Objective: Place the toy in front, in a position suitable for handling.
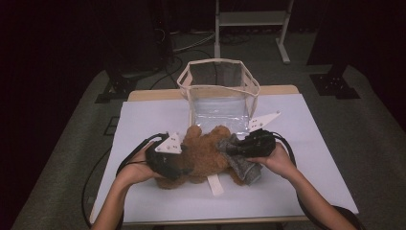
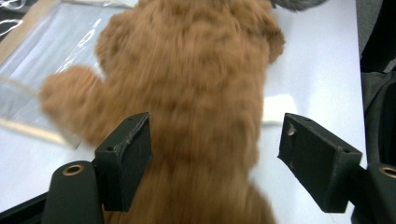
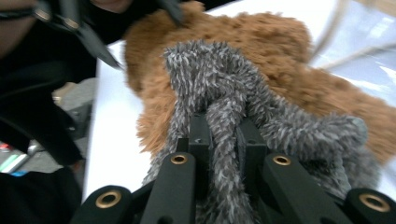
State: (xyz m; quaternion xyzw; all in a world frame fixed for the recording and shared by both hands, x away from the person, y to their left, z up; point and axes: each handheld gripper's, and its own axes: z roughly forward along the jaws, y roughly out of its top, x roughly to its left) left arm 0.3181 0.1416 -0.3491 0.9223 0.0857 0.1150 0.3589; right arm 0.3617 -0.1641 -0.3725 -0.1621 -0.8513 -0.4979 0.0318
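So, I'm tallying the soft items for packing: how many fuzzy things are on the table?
2: a brown plush toy lying mid-table before the clear bag, and a grey fuzzy cloth draped at its right side. Others may be hidden beneath.

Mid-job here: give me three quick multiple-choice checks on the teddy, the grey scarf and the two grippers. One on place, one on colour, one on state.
1. Where does the clear bag stand?
A. beyond the teddy
B. under the teddy
C. on the floor

2. What colour is the teddy?
A. white
B. brown
C. blue

3. How is the right gripper?
A. wide open
B. shut on the scarf
C. holding the bag

Answers:
1 A: in the high view the bag rises behind the teddy.
2 B: its fur is brown.
3 B: its fingers pinch the grey scarf; the left gripper is open around the teddy.
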